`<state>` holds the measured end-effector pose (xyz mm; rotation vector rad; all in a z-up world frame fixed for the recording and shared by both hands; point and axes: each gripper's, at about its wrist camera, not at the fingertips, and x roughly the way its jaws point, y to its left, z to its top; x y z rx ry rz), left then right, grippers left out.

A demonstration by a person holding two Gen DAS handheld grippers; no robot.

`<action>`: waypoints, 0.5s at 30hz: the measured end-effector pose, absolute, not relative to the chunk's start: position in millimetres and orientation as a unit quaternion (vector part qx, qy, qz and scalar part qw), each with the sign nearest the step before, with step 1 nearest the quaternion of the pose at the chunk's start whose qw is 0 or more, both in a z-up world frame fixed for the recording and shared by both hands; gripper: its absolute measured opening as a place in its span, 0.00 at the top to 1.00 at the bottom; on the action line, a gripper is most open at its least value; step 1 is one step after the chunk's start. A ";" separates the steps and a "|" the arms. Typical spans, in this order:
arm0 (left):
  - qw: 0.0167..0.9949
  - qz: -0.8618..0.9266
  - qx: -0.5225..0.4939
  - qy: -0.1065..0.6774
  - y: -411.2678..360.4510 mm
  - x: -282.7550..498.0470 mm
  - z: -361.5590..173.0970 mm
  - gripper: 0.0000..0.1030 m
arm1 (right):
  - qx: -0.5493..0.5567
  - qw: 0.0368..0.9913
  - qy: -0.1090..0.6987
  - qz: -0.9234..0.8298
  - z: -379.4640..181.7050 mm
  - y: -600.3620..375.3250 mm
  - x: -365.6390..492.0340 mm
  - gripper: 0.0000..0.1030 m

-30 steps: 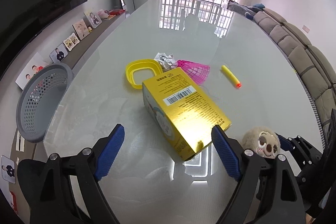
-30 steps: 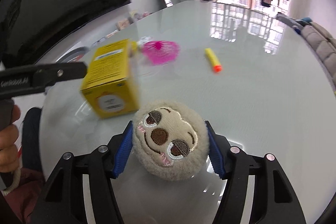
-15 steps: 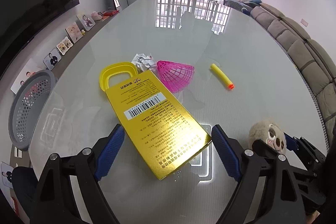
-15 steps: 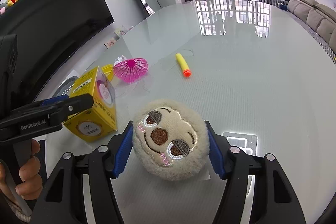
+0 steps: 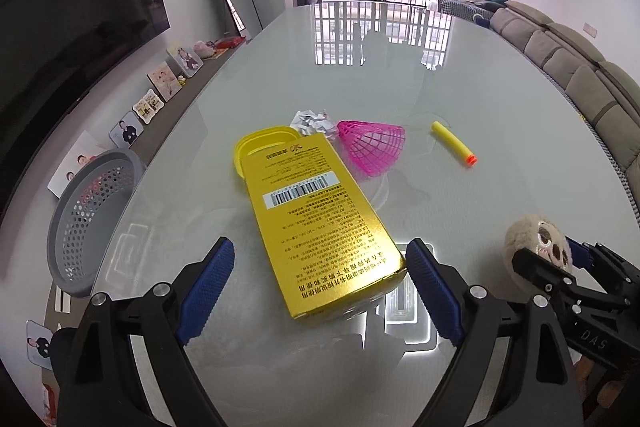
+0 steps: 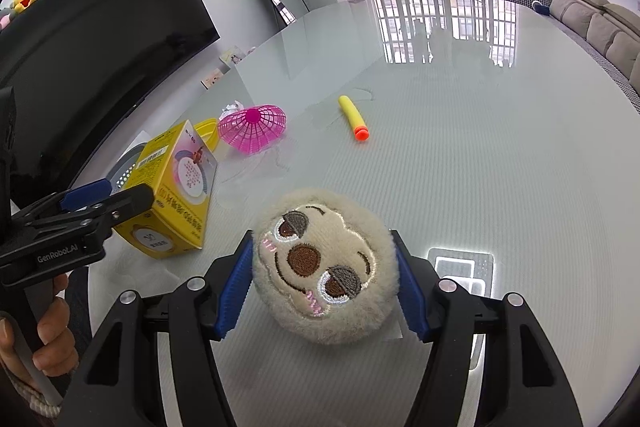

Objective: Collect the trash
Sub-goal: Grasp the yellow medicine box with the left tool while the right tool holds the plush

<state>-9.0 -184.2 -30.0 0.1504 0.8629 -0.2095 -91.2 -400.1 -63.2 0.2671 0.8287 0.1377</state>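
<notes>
Left gripper [image 5: 318, 285]: jaws wide and just opened a little further. The near end of the gold box [image 5: 316, 223] sits between the blue pads [image 5: 206, 285]. The right pad is at the box's corner; whether it touches cannot be told. The left pad stands clear of it. In the right wrist view the box [image 6: 176, 195] stands tilted on the table [image 6: 480, 167], and the left gripper's upper finger crosses in front of its near face.

Right gripper [image 6: 324, 285]: jaws closed on the plush [image 6: 324, 267], with both pads pressed into its fur. The plush faces the camera and sits just above or on the table; which cannot be told.

Beyond the box, in the left wrist view:
- Yellow lid [image 5: 260, 147], partly behind the box's far end.
- Crumpled paper [image 5: 312, 123], just beside the lid.
- Pink mesh cone [image 5: 372, 147], on its side next to the paper.
- Foam dart [image 5: 452, 145], yellow with an orange tip, apart to the right.

A grey perforated basket [image 5: 88, 223] stands off the table's left edge.
</notes>
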 end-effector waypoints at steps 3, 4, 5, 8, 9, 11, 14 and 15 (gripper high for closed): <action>0.901 -0.090 0.060 0.420 -166.1 -9.5 -28.0 0.17 | 0.127 0.905 0.402 0.066 -63.0 -398.5 -90.6 0.40; 0.901 -0.089 0.052 0.422 -159.7 -10.2 -27.5 0.17 | 0.126 0.905 0.401 0.066 -62.6 -398.1 -91.0 0.40; 0.901 -0.089 0.045 0.423 -155.3 -10.5 -26.8 0.17 | 0.125 0.905 0.400 0.066 -61.8 -397.5 -91.4 0.40; 0.902 -0.088 0.030 0.421 -147.0 -11.3 -22.0 0.17 | 0.132 0.905 0.397 0.075 -59.4 -397.8 -90.8 0.40; 0.903 -0.089 0.028 0.418 -146.5 -11.0 -19.1 0.16 | 0.133 0.906 0.394 0.076 -57.7 -397.9 -91.3 0.40; 0.907 -0.092 0.027 0.411 -147.9 -10.5 -12.9 0.14 | 0.130 0.909 0.389 0.075 -54.5 -396.7 -91.3 0.40; 0.909 -0.095 0.025 0.406 -151.1 -4.8 -7.8 0.09 | 0.128 0.910 0.386 0.079 -50.5 -393.6 -89.6 0.40; 0.908 -0.097 0.026 0.408 -152.4 -1.6 -7.2 0.09 | 0.125 0.911 0.385 0.080 -49.4 -392.2 -88.7 0.40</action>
